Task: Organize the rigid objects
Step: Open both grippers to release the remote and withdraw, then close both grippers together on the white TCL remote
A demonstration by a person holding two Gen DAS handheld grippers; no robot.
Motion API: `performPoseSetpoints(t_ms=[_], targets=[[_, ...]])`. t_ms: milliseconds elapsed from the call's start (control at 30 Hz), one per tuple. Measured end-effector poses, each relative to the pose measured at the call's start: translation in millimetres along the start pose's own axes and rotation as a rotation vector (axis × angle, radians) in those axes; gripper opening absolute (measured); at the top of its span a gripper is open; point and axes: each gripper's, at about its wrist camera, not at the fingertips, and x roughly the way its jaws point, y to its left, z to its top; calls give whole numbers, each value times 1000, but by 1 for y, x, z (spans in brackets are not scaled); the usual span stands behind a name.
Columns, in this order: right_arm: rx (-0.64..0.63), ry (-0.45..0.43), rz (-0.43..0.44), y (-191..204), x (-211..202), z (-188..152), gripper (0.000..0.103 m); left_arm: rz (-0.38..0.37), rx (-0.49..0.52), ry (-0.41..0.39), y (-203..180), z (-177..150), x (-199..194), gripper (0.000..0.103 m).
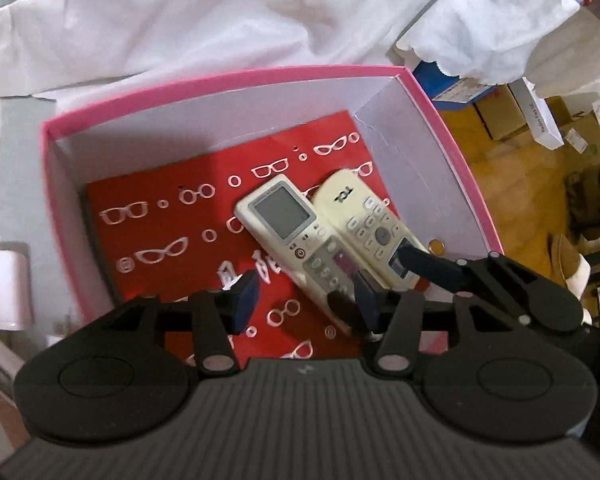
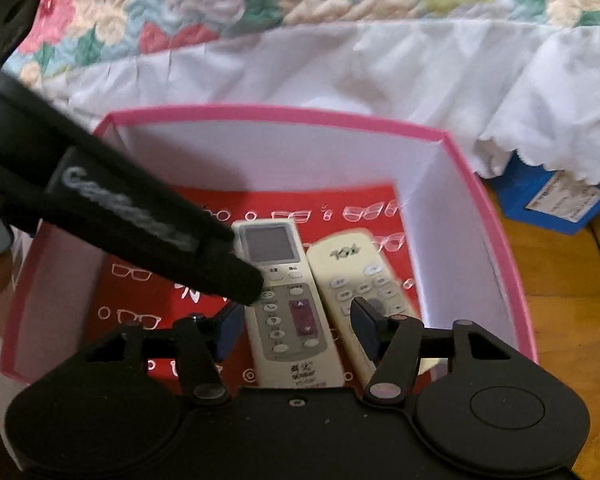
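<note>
Remote controls: I count two, the screen remote (image 1: 278, 216) and the TCL remote (image 1: 374, 220), lying side by side on one red sheet (image 1: 172, 220) inside the pink box (image 1: 228, 80). My left gripper (image 1: 306, 300) and right gripper (image 2: 296, 326) both stand apart above them, gripping nothing.

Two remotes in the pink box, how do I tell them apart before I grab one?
The remote with the grey screen carries a large display at its top end and a maroon key panel; the TCL remote has no such display at that end, just its printed logo above rows of small white buttons. The screen remote lies on the left, the TCL remote on the right. Both are cream, elongated, face up, side by side on the red glasses-print sheet.
</note>
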Motion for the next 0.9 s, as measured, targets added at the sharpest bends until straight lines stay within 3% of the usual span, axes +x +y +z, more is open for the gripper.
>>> performPoseSetpoints(t_ms=[200, 467, 633, 800, 900], targets=[[-11, -107, 52, 27, -50, -11, 64, 12, 138, -64, 0, -11, -65, 56], [-74, -205, 326, 84, -110, 4, 64, 97, 211, -154, 32, -29, -156, 58], [-105, -192, 494, 121, -125, 3, 64, 152, 176, -154, 69, -48, -184, 60], [-168, -106, 482, 156, -104, -12, 66, 150, 66, -118, 112, -73, -179, 60], [-161, -32, 414, 169, -77, -18, 66, 143, 17, -137, 134, -87, -167, 59]])
